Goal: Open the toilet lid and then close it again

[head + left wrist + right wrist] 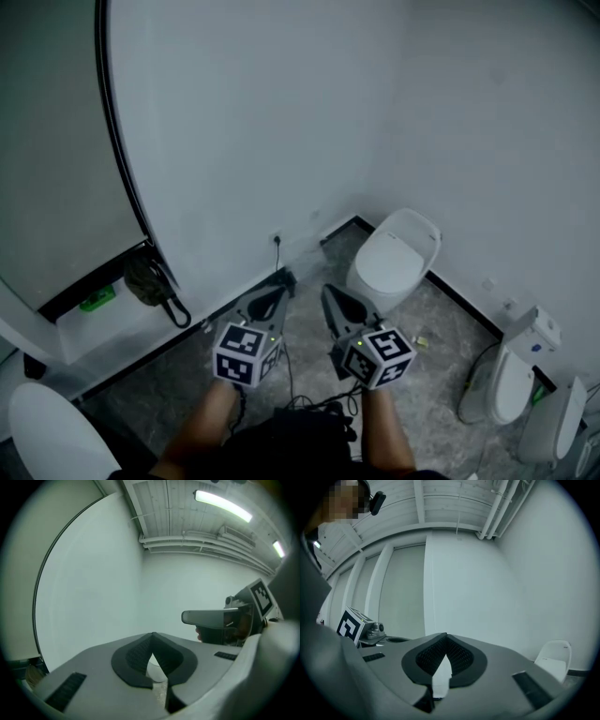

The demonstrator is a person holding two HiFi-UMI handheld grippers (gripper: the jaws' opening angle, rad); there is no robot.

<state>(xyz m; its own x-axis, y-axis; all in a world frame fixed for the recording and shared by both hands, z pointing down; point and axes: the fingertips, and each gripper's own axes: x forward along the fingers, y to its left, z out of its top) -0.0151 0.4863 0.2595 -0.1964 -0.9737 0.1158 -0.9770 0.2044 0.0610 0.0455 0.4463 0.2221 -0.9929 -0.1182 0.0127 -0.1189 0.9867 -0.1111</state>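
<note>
A white toilet stands in the far corner of the room with its lid down. It also shows at the lower right of the right gripper view as the toilet. My left gripper and right gripper hover side by side above the grey floor, short of the toilet and not touching it. Both are shut with nothing between the pads. In their own views the left gripper and right gripper point roughly level at the white walls.
Two more toilets stand at the right edge and another one at the lower left. A dark bag and a green item lie by the left wall. A black cable runs across the floor from a wall socket.
</note>
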